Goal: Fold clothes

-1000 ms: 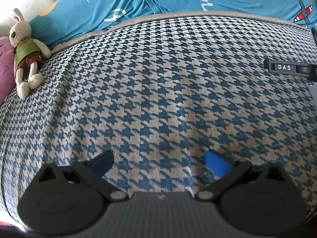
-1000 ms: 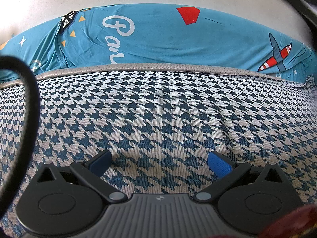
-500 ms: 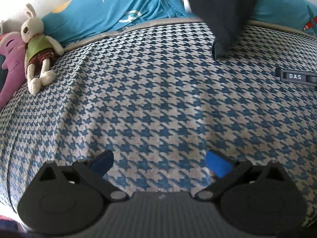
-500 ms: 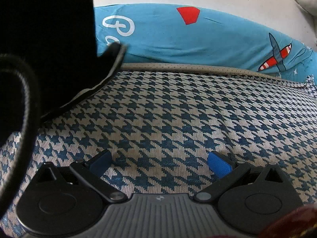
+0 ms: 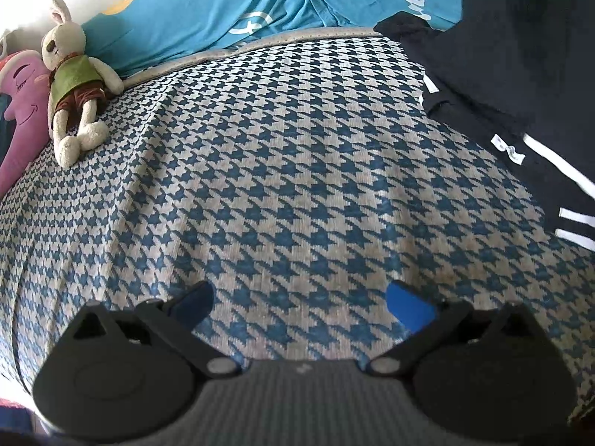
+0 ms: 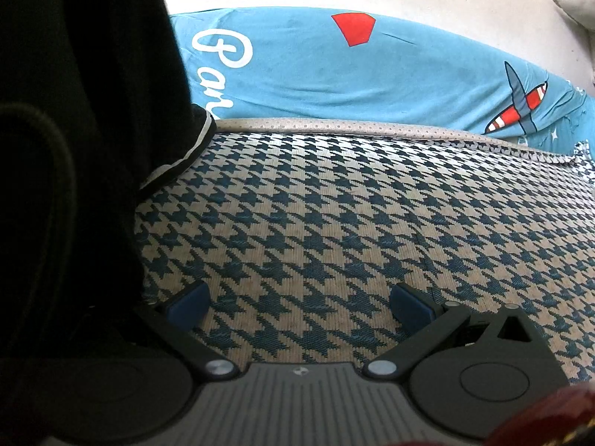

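A dark navy garment with white stripes (image 5: 513, 85) lies crumpled on the blue-and-cream houndstooth bed cover (image 5: 282, 171), at the right of the left wrist view. In the right wrist view the same dark garment (image 6: 81, 119) fills the left side and hides part of the gripper body. My left gripper (image 5: 299, 303) is open and empty, low over the cover, left of the garment. My right gripper (image 6: 299, 306) is open and empty over the cover, with the garment just beside its left finger.
A stuffed rabbit (image 5: 72, 81) and a purple plush toy (image 5: 18, 100) lie at the far left of the bed. A turquoise printed pillow (image 6: 372, 70) runs along the wall behind the cover. A pale cushion (image 6: 576, 3) shows top right.
The dark garment has dropped onto the bed between the grippers: absent a second ago, falling half a second ago, now lying there. The left view shifted slightly left. Both grippers stay open.
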Action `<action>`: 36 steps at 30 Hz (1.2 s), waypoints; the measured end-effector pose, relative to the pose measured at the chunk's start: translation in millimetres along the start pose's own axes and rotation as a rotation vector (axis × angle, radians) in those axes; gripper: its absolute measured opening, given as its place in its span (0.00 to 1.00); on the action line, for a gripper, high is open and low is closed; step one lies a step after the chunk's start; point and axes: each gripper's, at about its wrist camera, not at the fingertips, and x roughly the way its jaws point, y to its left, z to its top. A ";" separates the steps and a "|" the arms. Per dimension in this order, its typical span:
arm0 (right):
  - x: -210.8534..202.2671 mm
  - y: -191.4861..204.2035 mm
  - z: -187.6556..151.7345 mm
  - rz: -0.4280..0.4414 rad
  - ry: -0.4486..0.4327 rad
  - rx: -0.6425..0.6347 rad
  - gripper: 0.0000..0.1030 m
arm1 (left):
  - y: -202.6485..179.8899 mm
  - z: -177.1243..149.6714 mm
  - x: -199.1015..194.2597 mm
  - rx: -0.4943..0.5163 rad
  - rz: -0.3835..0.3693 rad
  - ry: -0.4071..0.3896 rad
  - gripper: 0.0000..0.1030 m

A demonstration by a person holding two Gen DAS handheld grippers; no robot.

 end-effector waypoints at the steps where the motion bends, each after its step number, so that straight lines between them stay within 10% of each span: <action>1: 0.2 0.2 -0.2 0.000 0.000 0.000 1.00 | -2.6 -3.0 -3.2 0.002 0.000 -0.001 1.00; 36: -0.3 -0.8 0.4 -0.001 0.000 0.000 1.00 | 10.1 -6.3 -2.8 -0.096 0.028 0.015 1.00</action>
